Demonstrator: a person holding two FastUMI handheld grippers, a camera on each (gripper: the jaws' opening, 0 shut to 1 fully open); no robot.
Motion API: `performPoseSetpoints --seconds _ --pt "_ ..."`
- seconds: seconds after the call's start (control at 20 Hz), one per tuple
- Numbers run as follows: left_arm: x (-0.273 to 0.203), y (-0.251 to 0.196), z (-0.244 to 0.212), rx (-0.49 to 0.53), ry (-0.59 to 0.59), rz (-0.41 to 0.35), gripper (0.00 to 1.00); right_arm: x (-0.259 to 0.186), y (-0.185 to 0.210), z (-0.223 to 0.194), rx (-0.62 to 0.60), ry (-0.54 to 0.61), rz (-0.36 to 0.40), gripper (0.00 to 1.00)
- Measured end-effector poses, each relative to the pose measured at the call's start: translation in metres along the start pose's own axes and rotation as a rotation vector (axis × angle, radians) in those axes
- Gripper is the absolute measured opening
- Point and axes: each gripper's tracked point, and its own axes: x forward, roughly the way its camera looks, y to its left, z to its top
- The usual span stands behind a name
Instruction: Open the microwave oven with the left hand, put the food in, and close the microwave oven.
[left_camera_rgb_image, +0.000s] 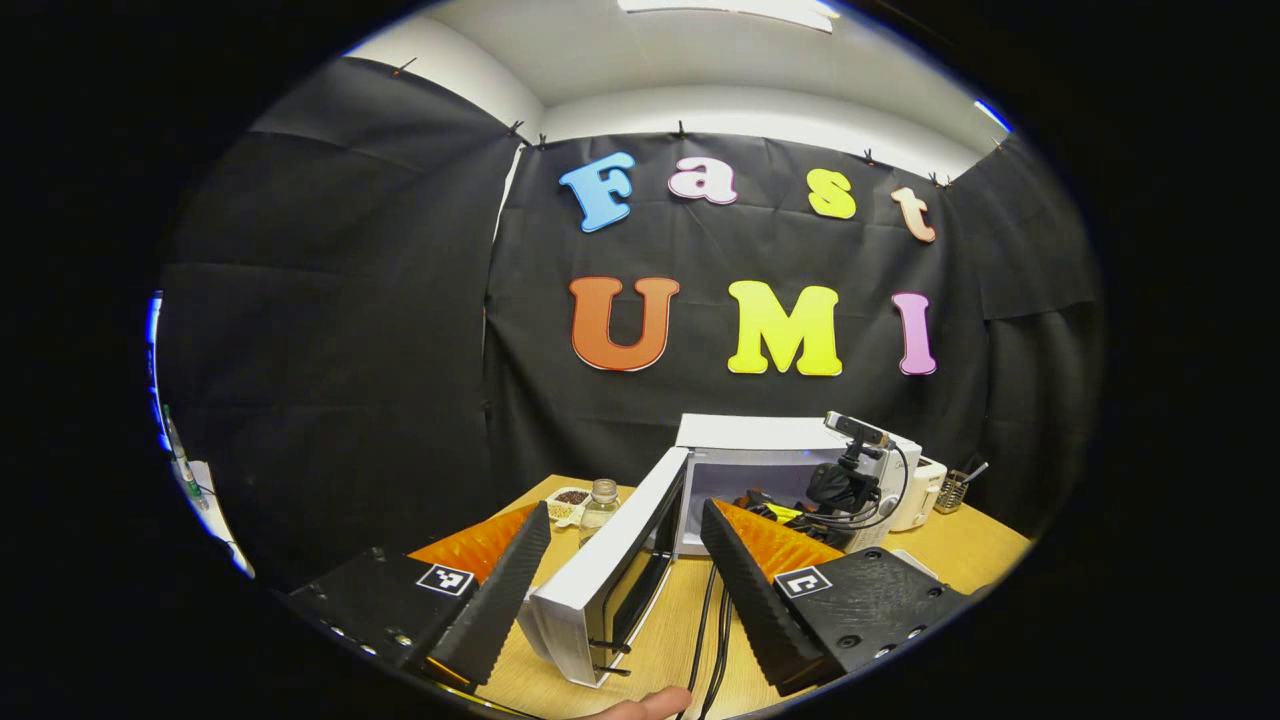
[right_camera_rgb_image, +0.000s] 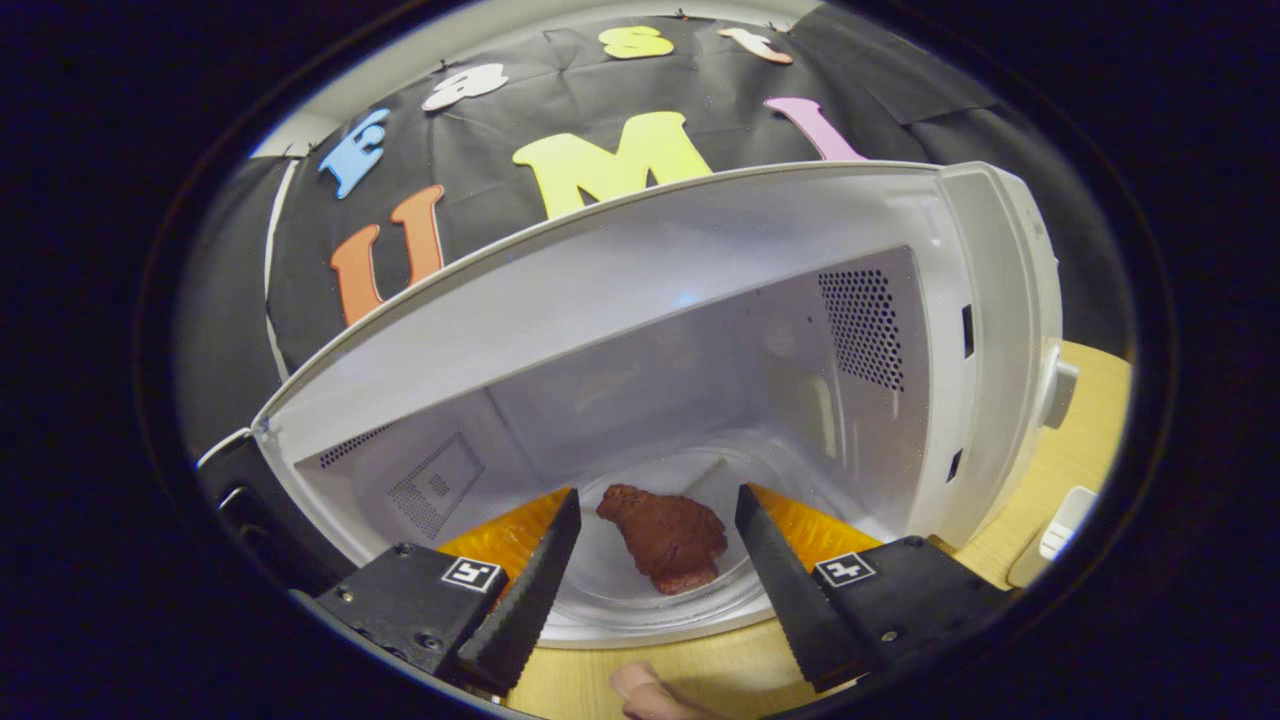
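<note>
Smooth white microwave oven (right_camera_rgb_image: 640, 300) with a boxy cavity, perforated vent patch on the right inner wall, round glass turntable (right_camera_rgb_image: 640, 600) on its floor. Lumpy, reddish-brown piece of food (right_camera_rgb_image: 668, 535) lying on the turntable, inside the cavity, touching neither finger. Right gripper (right_camera_rgb_image: 655, 560) spread wide just at the cavity mouth, holding nothing, ridged fingers on either side of the food. Fingertip of a hand (right_camera_rgb_image: 650, 695) cut off at the bottom edge.

In the left gripper view, microwave door (left_camera_rgb_image: 610, 570) swung open, white-framed with a dark window, edge-on between the fingers. Left gripper (left_camera_rgb_image: 620, 555) wide apart, straddling the door edge; contact with the door hard to judge. Pale wood-grain tabletop (left_camera_rgb_image: 680, 640) beneath, 2 dark cables (left_camera_rgb_image: 712, 620) running across it. Oven interior partly hidden by the other gripper (left_camera_rgb_image: 850, 490) and its wiring. Small clear glass bottle (left_camera_rgb_image: 600, 505) and a little dish of dark bits (left_camera_rgb_image: 570, 500) left of the door; contents too small to name. White appliance (left_camera_rgb_image: 925, 490) and a mesh holder (left_camera_rgb_image: 955, 490) at far right, details unclear.
</note>
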Motion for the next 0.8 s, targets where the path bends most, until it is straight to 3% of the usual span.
performPoseSetpoints --seconds 0.25,0.45,0.65,0.7,0.75,0.8 --pt "-0.004 0.008 0.002 0.002 -0.008 0.001 0.93 -0.025 -0.003 0.002 -0.061 0.004 0.006 0.99" --pt "-0.001 0.039 -0.01 0.025 0.016 0.064 0.93 -0.071 -0.003 0.01 -0.134 -0.02 0.06 0.99" --pt "-0.005 0.055 -0.017 0.032 0.041 0.067 0.93 -0.127 -0.009 0.023 -0.156 -0.018 0.128 0.99" --pt "-0.009 0.057 -0.019 0.038 0.045 0.065 0.81 -0.141 -0.008 0.028 -0.162 -0.025 0.152 0.99" --pt "-0.011 0.06 -0.019 0.042 0.045 0.066 0.93 -0.158 -0.005 0.033 -0.168 -0.033 0.183 0.99" --pt "-0.014 0.061 -0.017 0.043 0.04 0.067 0.93 -0.175 -0.005 0.038 -0.179 -0.042 0.207 0.99"
